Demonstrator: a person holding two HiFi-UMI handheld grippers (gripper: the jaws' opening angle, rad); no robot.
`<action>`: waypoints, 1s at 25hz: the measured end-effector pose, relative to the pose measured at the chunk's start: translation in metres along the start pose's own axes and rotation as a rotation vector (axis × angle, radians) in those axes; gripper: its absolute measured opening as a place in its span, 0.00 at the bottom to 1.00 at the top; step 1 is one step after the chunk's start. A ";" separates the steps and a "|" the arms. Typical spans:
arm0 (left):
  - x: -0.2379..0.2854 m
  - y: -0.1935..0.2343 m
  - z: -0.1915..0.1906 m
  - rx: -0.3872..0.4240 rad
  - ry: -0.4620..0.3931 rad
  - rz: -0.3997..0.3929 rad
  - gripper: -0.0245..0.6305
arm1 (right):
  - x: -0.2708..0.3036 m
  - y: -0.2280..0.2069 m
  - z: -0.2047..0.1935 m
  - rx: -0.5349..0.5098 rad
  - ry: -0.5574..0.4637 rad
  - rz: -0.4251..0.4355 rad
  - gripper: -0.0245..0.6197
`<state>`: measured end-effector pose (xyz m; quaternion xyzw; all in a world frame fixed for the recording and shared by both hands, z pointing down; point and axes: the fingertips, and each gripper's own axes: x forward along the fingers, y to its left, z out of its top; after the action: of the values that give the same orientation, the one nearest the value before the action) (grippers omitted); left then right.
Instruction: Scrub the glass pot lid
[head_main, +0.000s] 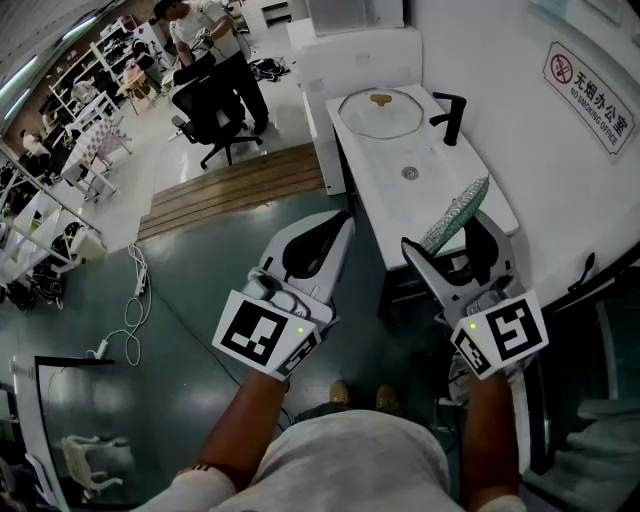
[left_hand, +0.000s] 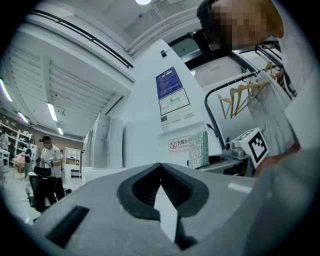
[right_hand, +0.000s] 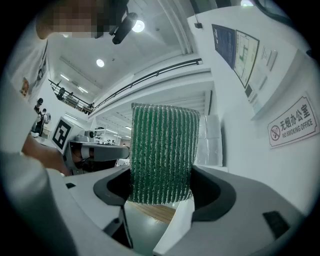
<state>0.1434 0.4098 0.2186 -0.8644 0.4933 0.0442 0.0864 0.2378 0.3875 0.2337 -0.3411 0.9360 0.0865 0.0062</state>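
Counting two grippers: left hand-held gripper (head_main: 345, 218), right hand-held gripper (head_main: 447, 240). Each is carrying one marker cube, so two cubes. One green scrub pad (head_main: 455, 212) is sitting in the right one's jaws. One glass pot lid (head_main: 380, 118) is lying on the white surface (head_main: 480, 200), with one black faucet (head_main: 452, 115) and one drain (head_main: 410, 172). One no-smoking sign (head_main: 590, 95) is hanging on the wall. One black office chair (head_main: 215, 105) is standing further back, one person (head_main: 205, 30) beside it. Two shoes (head_main: 341, 393) are showing below.

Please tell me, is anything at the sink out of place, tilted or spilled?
Nothing stands out. The glass pot lid lies flat, knob up, at the far end of the white sink, with no spill visible. The right gripper holds the green scouring pad in its jaws.
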 end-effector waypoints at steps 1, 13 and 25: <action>-0.001 0.000 0.001 0.000 0.000 0.000 0.06 | -0.001 0.001 0.001 -0.001 0.001 0.001 0.58; -0.009 0.010 -0.002 -0.025 -0.013 0.013 0.06 | 0.002 0.006 -0.005 0.042 0.008 0.003 0.58; -0.043 0.086 -0.015 -0.043 -0.014 0.047 0.06 | 0.055 0.039 -0.019 0.045 0.056 0.002 0.58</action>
<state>0.0478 0.4002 0.2310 -0.8538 0.5119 0.0627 0.0702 0.1713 0.3786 0.2549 -0.3423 0.9378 0.0558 -0.0123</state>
